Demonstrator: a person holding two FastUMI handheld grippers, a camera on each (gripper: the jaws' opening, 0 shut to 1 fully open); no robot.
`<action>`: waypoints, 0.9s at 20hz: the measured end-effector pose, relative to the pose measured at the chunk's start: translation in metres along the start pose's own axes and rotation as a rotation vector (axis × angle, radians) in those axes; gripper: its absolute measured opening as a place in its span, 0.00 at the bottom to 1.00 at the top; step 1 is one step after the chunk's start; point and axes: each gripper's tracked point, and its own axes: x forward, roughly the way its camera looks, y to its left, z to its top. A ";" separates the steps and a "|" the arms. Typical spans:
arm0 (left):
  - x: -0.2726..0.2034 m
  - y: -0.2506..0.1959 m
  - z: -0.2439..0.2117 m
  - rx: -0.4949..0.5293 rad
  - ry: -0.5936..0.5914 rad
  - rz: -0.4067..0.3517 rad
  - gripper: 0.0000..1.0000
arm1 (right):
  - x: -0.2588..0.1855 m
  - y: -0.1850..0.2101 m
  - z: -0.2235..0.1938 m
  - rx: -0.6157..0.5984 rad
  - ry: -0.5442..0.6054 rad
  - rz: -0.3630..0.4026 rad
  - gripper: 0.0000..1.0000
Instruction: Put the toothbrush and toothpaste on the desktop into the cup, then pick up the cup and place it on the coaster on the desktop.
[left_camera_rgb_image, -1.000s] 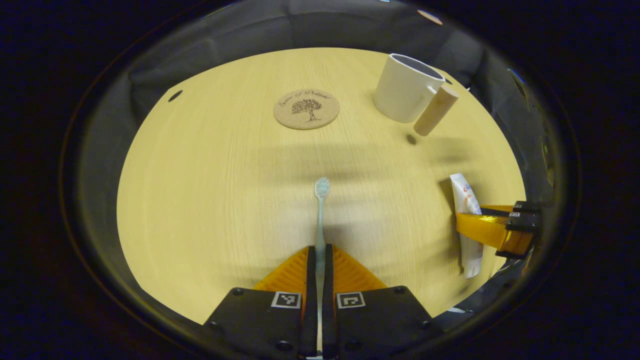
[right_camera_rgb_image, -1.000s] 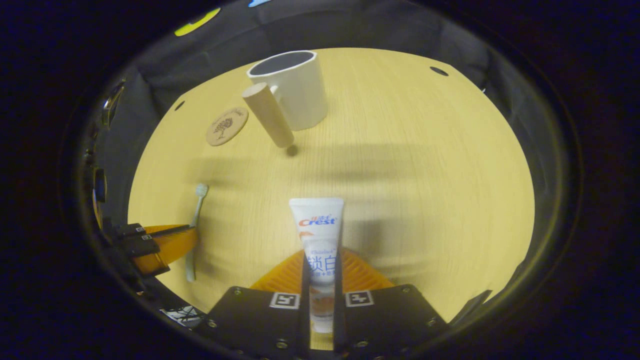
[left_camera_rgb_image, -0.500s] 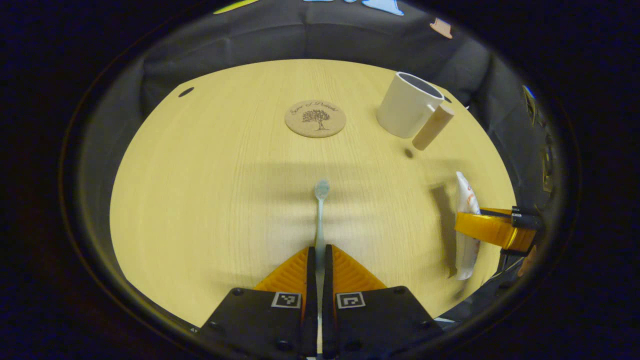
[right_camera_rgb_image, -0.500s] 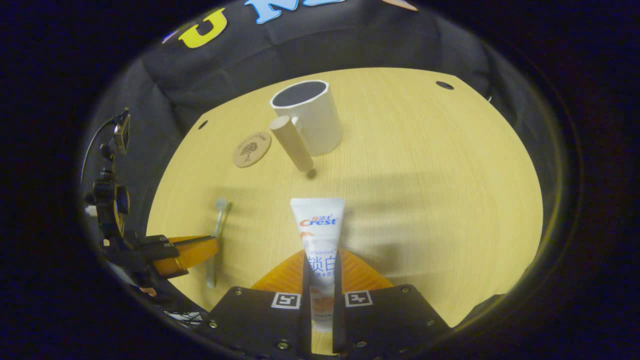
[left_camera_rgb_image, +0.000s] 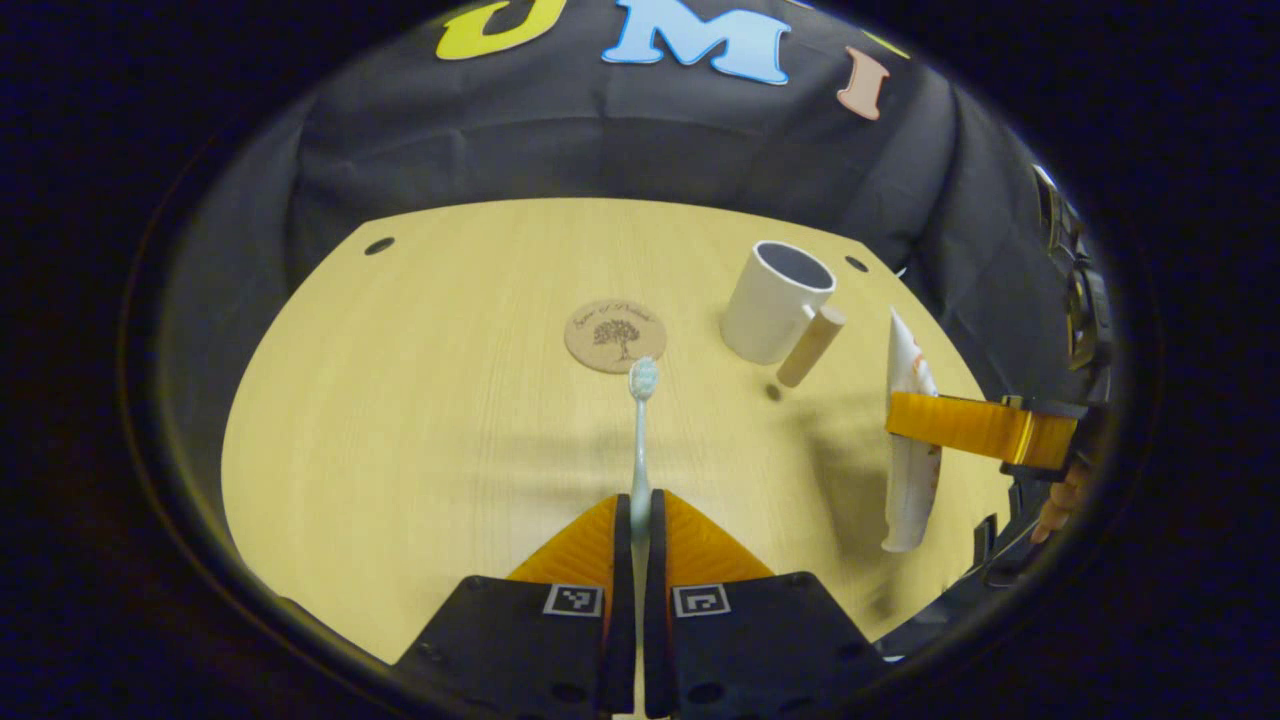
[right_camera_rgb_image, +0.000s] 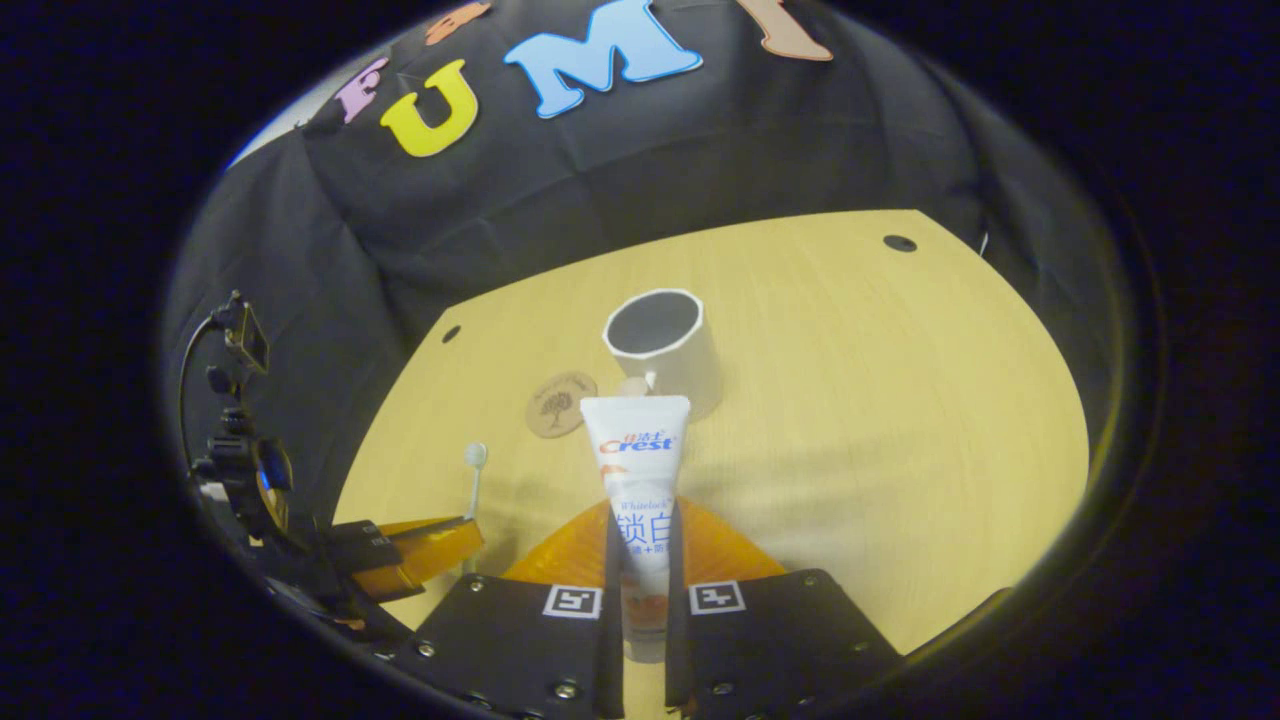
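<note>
Left gripper (left_camera_rgb_image: 637, 520) is clenched on the toothbrush (left_camera_rgb_image: 640, 440): pale blue-white handle pinched between both fingers, bristle head pointing forward, held in the air above the desktop (left_camera_rgb_image: 420, 400). In the left gripper view the bristle head overlaps the near edge of the coaster (left_camera_rgb_image: 614, 336).

Right gripper (right_camera_rgb_image: 640, 560) grips the toothpaste tube (right_camera_rgb_image: 637, 480) between both fingers, the tube's flat crimped end forward and lifted off the desktop. Tube is white with red and blue print.

Cup (right_camera_rgb_image: 662, 350) is white with a dark interior, upright, and has a cylindrical pale wooden handle (left_camera_rgb_image: 811, 346) on the side toward the grippers. The round cork coaster, printed with a tree, lies just left of the cup, not touching it.
</note>
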 end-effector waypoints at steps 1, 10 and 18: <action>-0.002 -0.004 0.008 0.000 -0.021 -0.011 0.12 | -0.001 0.009 0.010 -0.003 -0.042 0.026 0.17; -0.009 -0.011 0.066 0.023 -0.247 -0.031 0.11 | 0.000 0.040 0.064 -0.048 -0.244 0.094 0.17; -0.014 -0.012 0.110 0.002 -0.402 -0.039 0.11 | 0.012 0.048 0.108 -0.072 -0.387 0.098 0.17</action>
